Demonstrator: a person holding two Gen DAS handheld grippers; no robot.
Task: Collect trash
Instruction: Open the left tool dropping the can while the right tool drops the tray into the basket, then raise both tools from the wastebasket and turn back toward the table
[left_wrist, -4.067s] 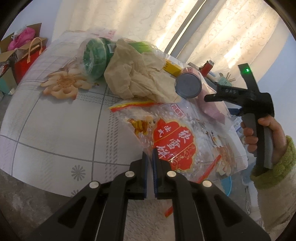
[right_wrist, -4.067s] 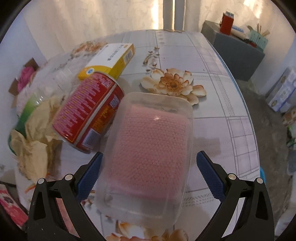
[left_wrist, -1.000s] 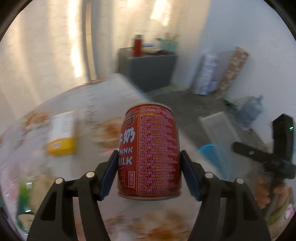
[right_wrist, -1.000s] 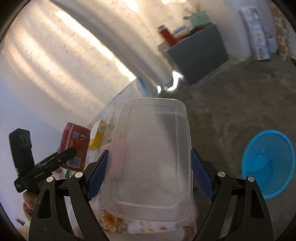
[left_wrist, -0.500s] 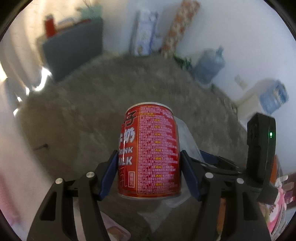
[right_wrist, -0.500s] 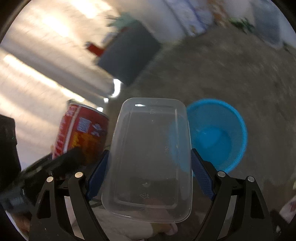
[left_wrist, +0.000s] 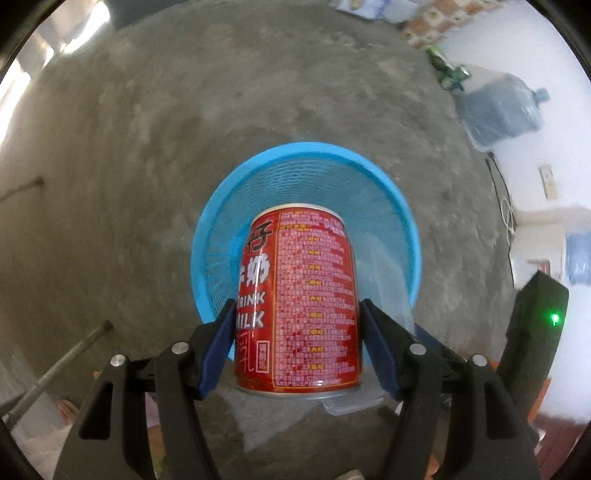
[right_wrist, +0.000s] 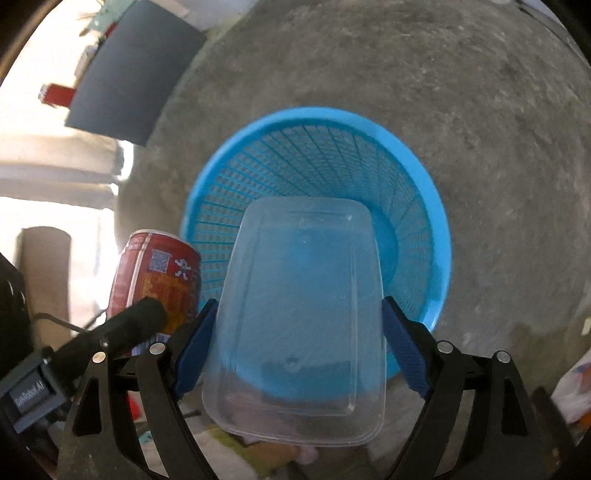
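Observation:
My left gripper (left_wrist: 297, 332) is shut on a red milk drink can (left_wrist: 299, 302) and holds it upright above a blue mesh waste basket (left_wrist: 218, 236) on the floor. My right gripper (right_wrist: 297, 339) is shut on a clear plastic food container (right_wrist: 299, 317), held over the same basket (right_wrist: 424, 206). In the right wrist view the can (right_wrist: 155, 273) and the left gripper's finger sit at the left, beside the container. In the left wrist view the container (left_wrist: 388, 273) shows just right of the can. The basket looks empty.
Bare grey concrete floor (left_wrist: 147, 110) surrounds the basket. A large water jug (left_wrist: 498, 107) lies at the upper right. A dark cabinet (right_wrist: 129, 77) stands at the upper left. A metal rod (left_wrist: 55, 373) lies on the floor at the left.
Both grippers swung from the table down toward the floor. The can and the container, still held, now hang over the blue basket, which has grown larger and centred in both views.

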